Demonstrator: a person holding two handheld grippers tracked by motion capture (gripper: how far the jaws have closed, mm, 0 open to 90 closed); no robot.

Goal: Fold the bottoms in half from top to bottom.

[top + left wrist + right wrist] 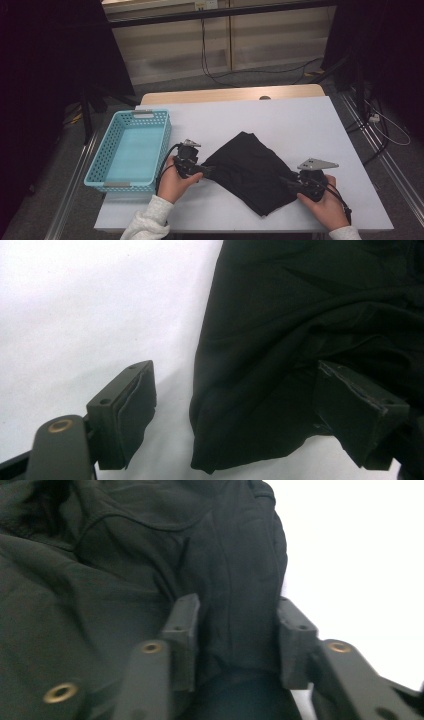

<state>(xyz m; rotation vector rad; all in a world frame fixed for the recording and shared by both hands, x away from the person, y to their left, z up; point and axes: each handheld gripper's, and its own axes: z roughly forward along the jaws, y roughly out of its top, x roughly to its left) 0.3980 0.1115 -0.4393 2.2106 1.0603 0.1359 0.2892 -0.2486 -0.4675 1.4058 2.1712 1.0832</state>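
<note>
Work in hand: a black cloth (250,172) is being handled on the white table (310,125); folding or gathering it is judged likely, perhaps for the blue basket (131,150) just left of it.

Cloth position: it is spread near the table's front edge, between the two hands, as a rough diamond with one corner toward the person.

Left gripper (206,171): it is held at the cloth's left corner; in the left gripper view the jaws are seen spread wide, the cloth's hem (210,460) lying between them, nothing pinched yet.

Right gripper (289,183): it is held at the cloth's right edge; in the right gripper view the jaws are set narrower, with a bunched ridge of fabric (235,605) between them. Whether the pads actually press it cannot be told.

Step judged: edges are being taken up, the grasp not yet completed on the left.

Next move calls for: the left jaws to be closed on the hem, the right grip to be confirmed, then both edges to be lifted together.

High view adds: the basket, the whole outline of the cloth, both hands.

Gripper views add: jaw spacing and fabric folds, which are lost against the black from above.
</note>
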